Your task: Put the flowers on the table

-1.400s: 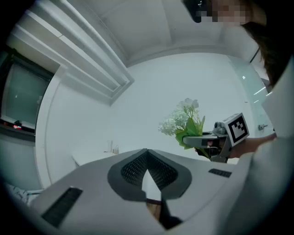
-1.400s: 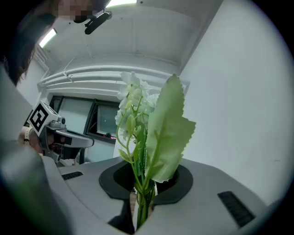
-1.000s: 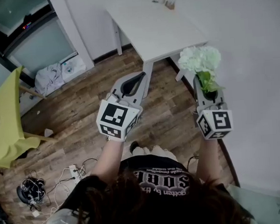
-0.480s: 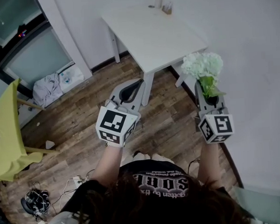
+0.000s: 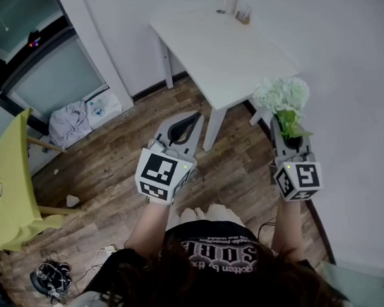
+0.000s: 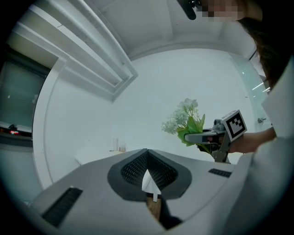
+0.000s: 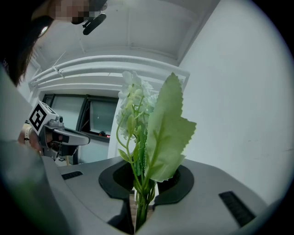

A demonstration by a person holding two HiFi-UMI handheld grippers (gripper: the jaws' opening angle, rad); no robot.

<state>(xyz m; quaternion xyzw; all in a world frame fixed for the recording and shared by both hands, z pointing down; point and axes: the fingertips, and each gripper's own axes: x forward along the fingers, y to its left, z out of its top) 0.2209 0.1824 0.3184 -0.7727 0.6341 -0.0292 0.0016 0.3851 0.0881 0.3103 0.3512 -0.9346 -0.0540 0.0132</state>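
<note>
A bunch of white flowers point(image 5: 282, 93) with green leaves stands upright in my right gripper point(image 5: 286, 123), which is shut on the stems. In the right gripper view the stems point(image 7: 141, 202) run down between the jaws and the leaf point(image 7: 167, 133) fills the middle. The white table point(image 5: 218, 47) lies ahead and a little left of the flowers, lower down. My left gripper point(image 5: 195, 115) hangs over the wooden floor before the table's leg, jaws together, holding nothing. The left gripper view shows its own jaws point(image 6: 147, 156) shut and the flowers point(image 6: 183, 117) off to the right.
Two small glass items point(image 5: 229, 4) stand at the table's far edge. A white wall runs along the right. To the left are a yellow cloth over a chair point(image 5: 8, 174), a heap of laundry point(image 5: 73, 115) and cables point(image 5: 50, 278) on the floor.
The view has shifted a little, so the table sits slightly further right. Both grippers keep the same stance, and the flowers stay upright in the right one.
</note>
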